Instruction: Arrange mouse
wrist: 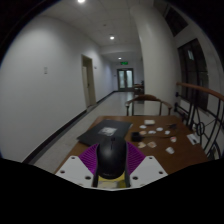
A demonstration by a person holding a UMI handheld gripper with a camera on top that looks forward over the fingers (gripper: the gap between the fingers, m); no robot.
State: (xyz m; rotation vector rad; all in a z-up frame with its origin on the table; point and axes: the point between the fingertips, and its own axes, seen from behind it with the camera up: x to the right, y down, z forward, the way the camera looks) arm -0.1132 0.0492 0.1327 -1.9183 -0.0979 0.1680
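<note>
Between the gripper [111, 170] fingers sits a black mouse [111, 157], its rounded back toward the cam, w/ purple pads [88, 158] showing at both its sides. Fingers look closed in against the mouse's flanks, no gap visible either side, so it reads as held; whether its underside touches the table can't be told. Fingers themselves are white, angled outward at their lower ends. Just ahead of the mouse, on a wooden table [176, 155], lies a dark square mat [108, 133], flat, approx centred ahead of the fingers. Beyond and to the right of the mat, several small white cards or tiles [155, 129] are scattered over the tabletop, some w/ dark marks, too small to read. Right of the table runs a dark metal railing [196, 120] w/ a wooden top rail. Further ahead a corridor [110, 95] stretches away: pale walls, shiny floor, ceiling lights [112, 39], a door [88, 80] on the left wall, and a green lit sign [125, 59] at the far end.
</note>
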